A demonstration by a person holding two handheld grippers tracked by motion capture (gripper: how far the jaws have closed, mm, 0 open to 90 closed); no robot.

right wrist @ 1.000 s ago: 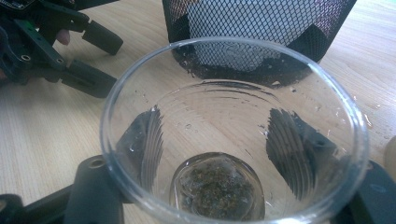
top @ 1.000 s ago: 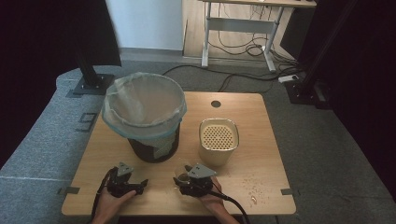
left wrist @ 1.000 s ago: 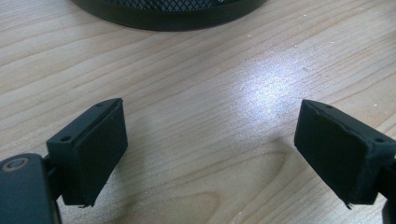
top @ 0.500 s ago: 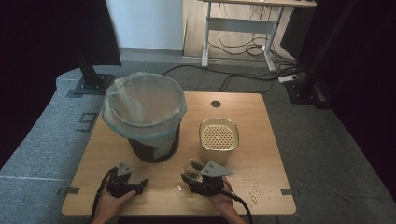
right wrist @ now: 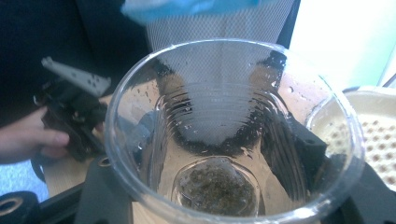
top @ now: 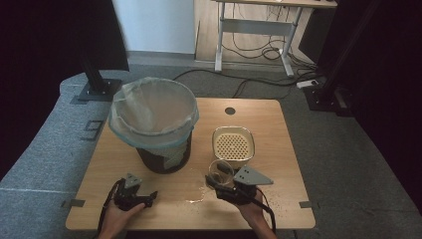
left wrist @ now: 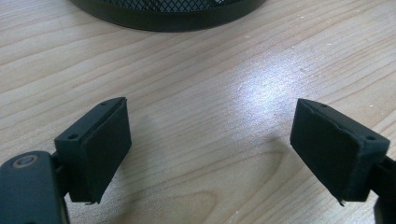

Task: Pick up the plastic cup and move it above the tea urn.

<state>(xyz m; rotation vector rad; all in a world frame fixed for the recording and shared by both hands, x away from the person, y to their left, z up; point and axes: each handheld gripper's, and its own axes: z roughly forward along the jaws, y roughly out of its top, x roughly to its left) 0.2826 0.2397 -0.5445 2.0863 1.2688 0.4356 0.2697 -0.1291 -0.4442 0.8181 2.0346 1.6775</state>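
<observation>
At lower left the left gripper [top: 149, 195] rests on the table [top: 278, 129], jaws wide, empty. Centre-bottom, the right gripper [top: 215, 180] has just closed on the plastic cup [top: 219, 169] and lifted it, dregs inside, probably bound for the bin [top: 153, 112].

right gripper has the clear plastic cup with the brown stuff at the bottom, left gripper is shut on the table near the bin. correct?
Not quite. The left gripper is open: in the left gripper view its jaws stand wide apart over bare table, nothing between them. The rest holds: the right gripper grips the clear plastic cup with brown bits at its bottom, and the left sits near the bin.
</observation>
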